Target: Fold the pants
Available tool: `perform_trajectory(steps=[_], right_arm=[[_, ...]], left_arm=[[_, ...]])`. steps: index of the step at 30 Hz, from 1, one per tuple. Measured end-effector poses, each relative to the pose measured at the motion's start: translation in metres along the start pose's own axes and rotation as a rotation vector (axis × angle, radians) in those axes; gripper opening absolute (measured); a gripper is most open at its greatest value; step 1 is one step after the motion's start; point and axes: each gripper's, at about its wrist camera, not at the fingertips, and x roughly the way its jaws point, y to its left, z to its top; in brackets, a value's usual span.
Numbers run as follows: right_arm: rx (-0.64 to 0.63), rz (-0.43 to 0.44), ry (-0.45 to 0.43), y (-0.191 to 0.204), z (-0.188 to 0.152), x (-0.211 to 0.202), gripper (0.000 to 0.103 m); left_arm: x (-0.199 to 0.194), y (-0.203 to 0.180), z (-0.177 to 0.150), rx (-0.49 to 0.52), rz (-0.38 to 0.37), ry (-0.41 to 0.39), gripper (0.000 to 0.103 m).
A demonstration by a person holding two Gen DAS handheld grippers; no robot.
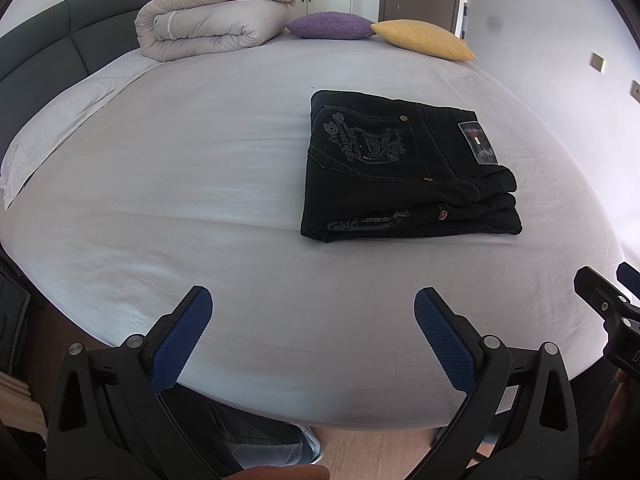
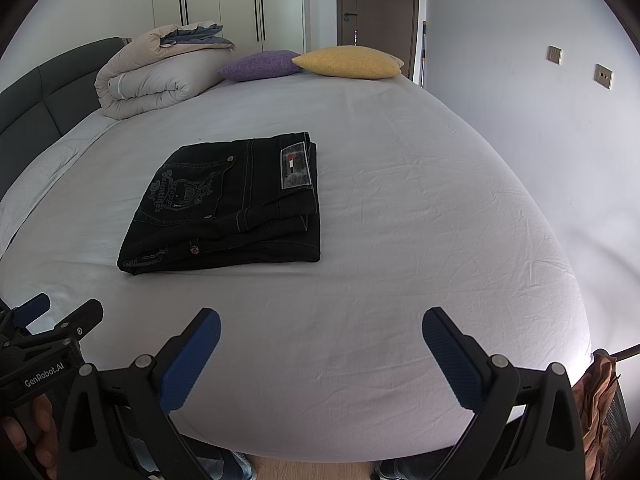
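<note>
Black jeans [image 1: 404,172] lie folded in a compact stack on the white bed sheet [image 1: 200,168], with a printed back pocket and a waist label on top. They also show in the right wrist view [image 2: 232,204]. My left gripper [image 1: 314,300] is open and empty over the bed's near edge, well short of the jeans. My right gripper [image 2: 322,320] is open and empty, also near the front edge, to the right of the jeans. Each gripper shows at the edge of the other's view.
A rolled beige duvet [image 1: 208,20], a purple cushion [image 1: 328,26] and a yellow cushion [image 1: 424,38] lie at the far end of the bed. A dark headboard [image 1: 44,44] runs along the left. A wall [image 2: 540,120] stands to the right.
</note>
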Motion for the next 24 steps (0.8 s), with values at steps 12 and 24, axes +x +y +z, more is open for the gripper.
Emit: perform_trajectory(steps=[12, 24], right_arm=[[0.0, 0.0, 0.0, 0.0, 0.0, 0.0001, 0.103], [0.001, 0.0, 0.001, 0.0002, -0.0008, 0.0002, 0.103]], left_arm=[[0.0001, 0.0001, 0.0003, 0.0, 0.001, 0.0, 0.103], [0.0, 0.0018, -0.004, 0.009, 0.001, -0.016, 0.103]])
